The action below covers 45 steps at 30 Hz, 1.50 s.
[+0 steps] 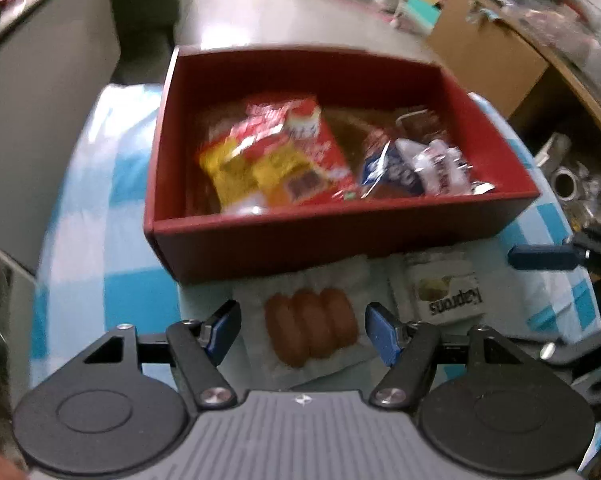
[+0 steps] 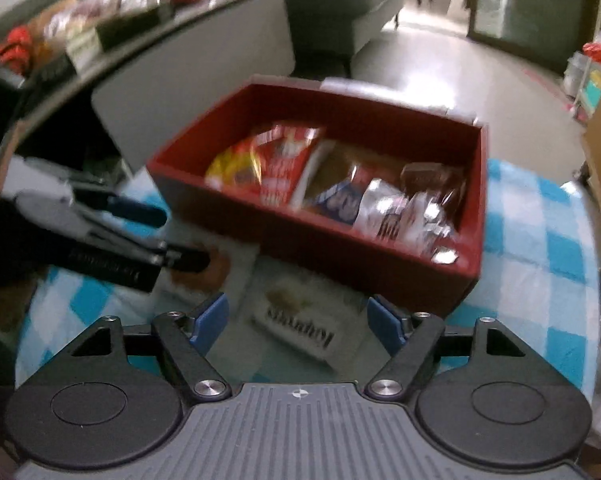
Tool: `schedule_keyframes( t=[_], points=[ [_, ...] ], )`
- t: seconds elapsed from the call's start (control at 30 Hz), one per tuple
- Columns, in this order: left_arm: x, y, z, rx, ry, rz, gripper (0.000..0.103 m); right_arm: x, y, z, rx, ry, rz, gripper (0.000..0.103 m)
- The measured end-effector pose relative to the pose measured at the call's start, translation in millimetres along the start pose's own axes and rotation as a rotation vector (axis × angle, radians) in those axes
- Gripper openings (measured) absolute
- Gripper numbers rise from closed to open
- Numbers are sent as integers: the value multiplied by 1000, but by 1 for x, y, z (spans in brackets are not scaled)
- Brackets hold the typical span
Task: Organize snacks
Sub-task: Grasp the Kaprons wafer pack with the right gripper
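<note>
The sausage pack (image 1: 312,330) lies flat on the checked cloth (image 1: 100,240), just in front of the near wall of the red box (image 1: 260,236). It is a clear flat pack with three little sausages side by side. Right beside it, toward the right edge of the table, lies a white snack packet (image 1: 444,288) with dark letters on it, and its far end touches the box wall or sits very near it.

My left gripper (image 1: 302,330) hangs over the sausage pack with its jaws apart, one blue pad on each side of the sausages. Nothing is pinched yet. My right gripper (image 2: 296,322) hangs over the white snack packet (image 2: 296,320), jaws also wide apart and empty.

I think the step now is to pick up these two packs and put them in the box. The box already holds a red and yellow bag (image 1: 276,156) on its left side and some small shiny wrappers (image 1: 416,168) on its right.

To do it well, I should go down slowly until the pads nearly touch the cloth. The packs are thin and flat, so I should pinch an edge or the bumpy middle, not the cloth too. I should squeeze softly so the sausages do not squash. The two grippers are close, so I should keep them from bumping. Then I lift high enough to clear the box wall.
</note>
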State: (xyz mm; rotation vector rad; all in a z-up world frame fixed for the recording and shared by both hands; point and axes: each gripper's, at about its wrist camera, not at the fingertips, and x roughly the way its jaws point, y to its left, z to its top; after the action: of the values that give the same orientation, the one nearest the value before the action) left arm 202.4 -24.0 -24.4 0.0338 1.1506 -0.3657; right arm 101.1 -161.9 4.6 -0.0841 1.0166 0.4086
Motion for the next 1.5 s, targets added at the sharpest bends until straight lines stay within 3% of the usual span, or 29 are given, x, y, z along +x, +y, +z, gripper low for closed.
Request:
schedule_keyframes(
  t=[0.17,0.43,0.6,0.83,0.97,1.03,1.2,1.3,1.5],
  points=[
    [12,0,0,-66,22,-11,67,22,1,4,-31,24,-15,87],
    [29,-24,10,-49,29,26,88,42,0,-1,-74,74,-14,92],
    [33,-35,0,63,35,142,86,51,1,-1,-89,96,-23,94],
    [22,-23,-16,56,28,166,84,47,-3,-5,-99,125,-12,98],
    [7,-16,-19,32,13,147,82,38,-14,-2,-51,104,-19,98],
    [-4,-10,-22,14,-2,126,75,37,-19,0,-10,83,-14,98],
    [-9,-3,-28,-13,-1,97,72,53,-19,11,49,88,-19,100],
    [-9,-4,-31,5,-6,98,72,64,-13,17,66,103,-50,103],
    [0,-3,-38,13,42,122,84,73,0,11,55,90,-158,103]
  ],
)
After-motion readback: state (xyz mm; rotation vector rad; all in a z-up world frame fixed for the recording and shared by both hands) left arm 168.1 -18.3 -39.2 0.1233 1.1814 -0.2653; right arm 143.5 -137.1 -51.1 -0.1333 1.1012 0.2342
